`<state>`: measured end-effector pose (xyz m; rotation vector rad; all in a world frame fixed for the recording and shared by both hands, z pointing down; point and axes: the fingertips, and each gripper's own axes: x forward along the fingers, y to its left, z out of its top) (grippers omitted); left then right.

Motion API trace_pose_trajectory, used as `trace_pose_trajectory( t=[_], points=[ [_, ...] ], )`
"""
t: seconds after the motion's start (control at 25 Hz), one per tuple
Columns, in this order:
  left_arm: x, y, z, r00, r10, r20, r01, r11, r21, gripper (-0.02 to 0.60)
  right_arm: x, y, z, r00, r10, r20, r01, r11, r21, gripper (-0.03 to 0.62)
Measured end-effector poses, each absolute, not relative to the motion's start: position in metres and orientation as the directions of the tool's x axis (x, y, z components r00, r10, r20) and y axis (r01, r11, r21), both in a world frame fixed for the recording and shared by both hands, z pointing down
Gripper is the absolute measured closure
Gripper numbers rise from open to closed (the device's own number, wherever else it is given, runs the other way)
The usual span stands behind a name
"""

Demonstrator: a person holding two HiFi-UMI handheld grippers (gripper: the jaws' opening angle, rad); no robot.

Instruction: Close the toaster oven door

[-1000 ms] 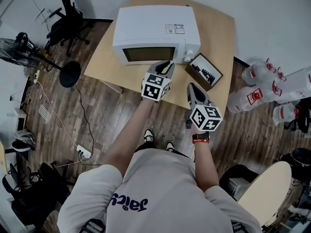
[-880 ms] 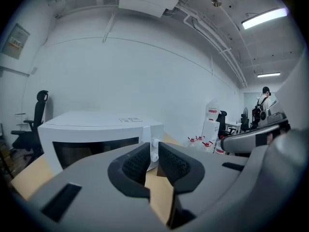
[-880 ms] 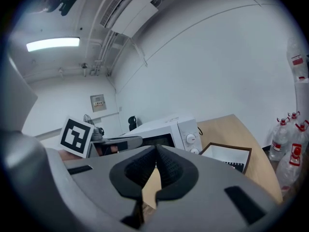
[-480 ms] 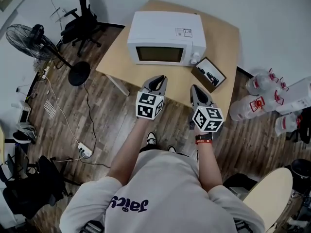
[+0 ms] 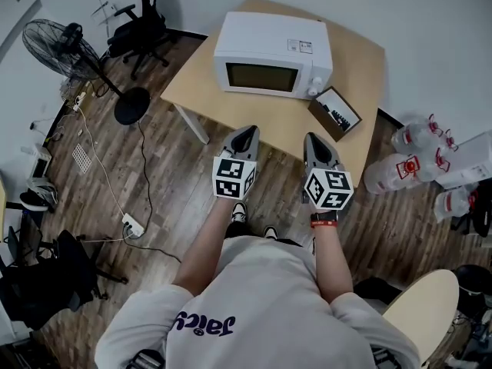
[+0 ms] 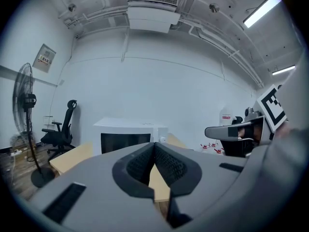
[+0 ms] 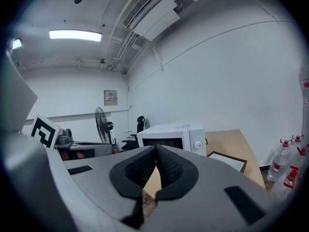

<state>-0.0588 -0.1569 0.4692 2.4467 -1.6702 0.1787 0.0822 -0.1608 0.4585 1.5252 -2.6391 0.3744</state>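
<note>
The left gripper (image 5: 247,130) has just drawn its jaws together, pads meeting with nothing between them. Just beside it, the right gripper (image 5: 314,137) is likewise closed on nothing. Both hang level over the plank floor, short of the wooden table (image 5: 355,60). Ahead of them and well apart, the white toaster oven (image 5: 273,48) sits on that table with its door (image 5: 263,77) flush shut. A dark-framed tray (image 5: 334,114) lies beyond the right gripper, water bottles (image 5: 396,167) further right, a standing fan (image 5: 54,44) far left.
</note>
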Motion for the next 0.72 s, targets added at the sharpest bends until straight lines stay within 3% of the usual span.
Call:
trace_pose_trajectory(
  t=[0.4,0.72],
  points=[
    [-0.056,-0.121,0.470,0.342,-0.920,0.191,-0.939,-0.328,0.103,0.561,0.088,-0.132,0.459,-0.517,-0.836,0.182,-0.855,0.492,-0.165,0.583],
    [-0.056,-0.103,0.512,0.334,-0.899,0.282,-0.942,-0.311,0.127,0.561,0.089,-0.123,0.486,-0.571,-0.782,0.250,-0.821,0.546,-0.166,0.583]
  ],
)
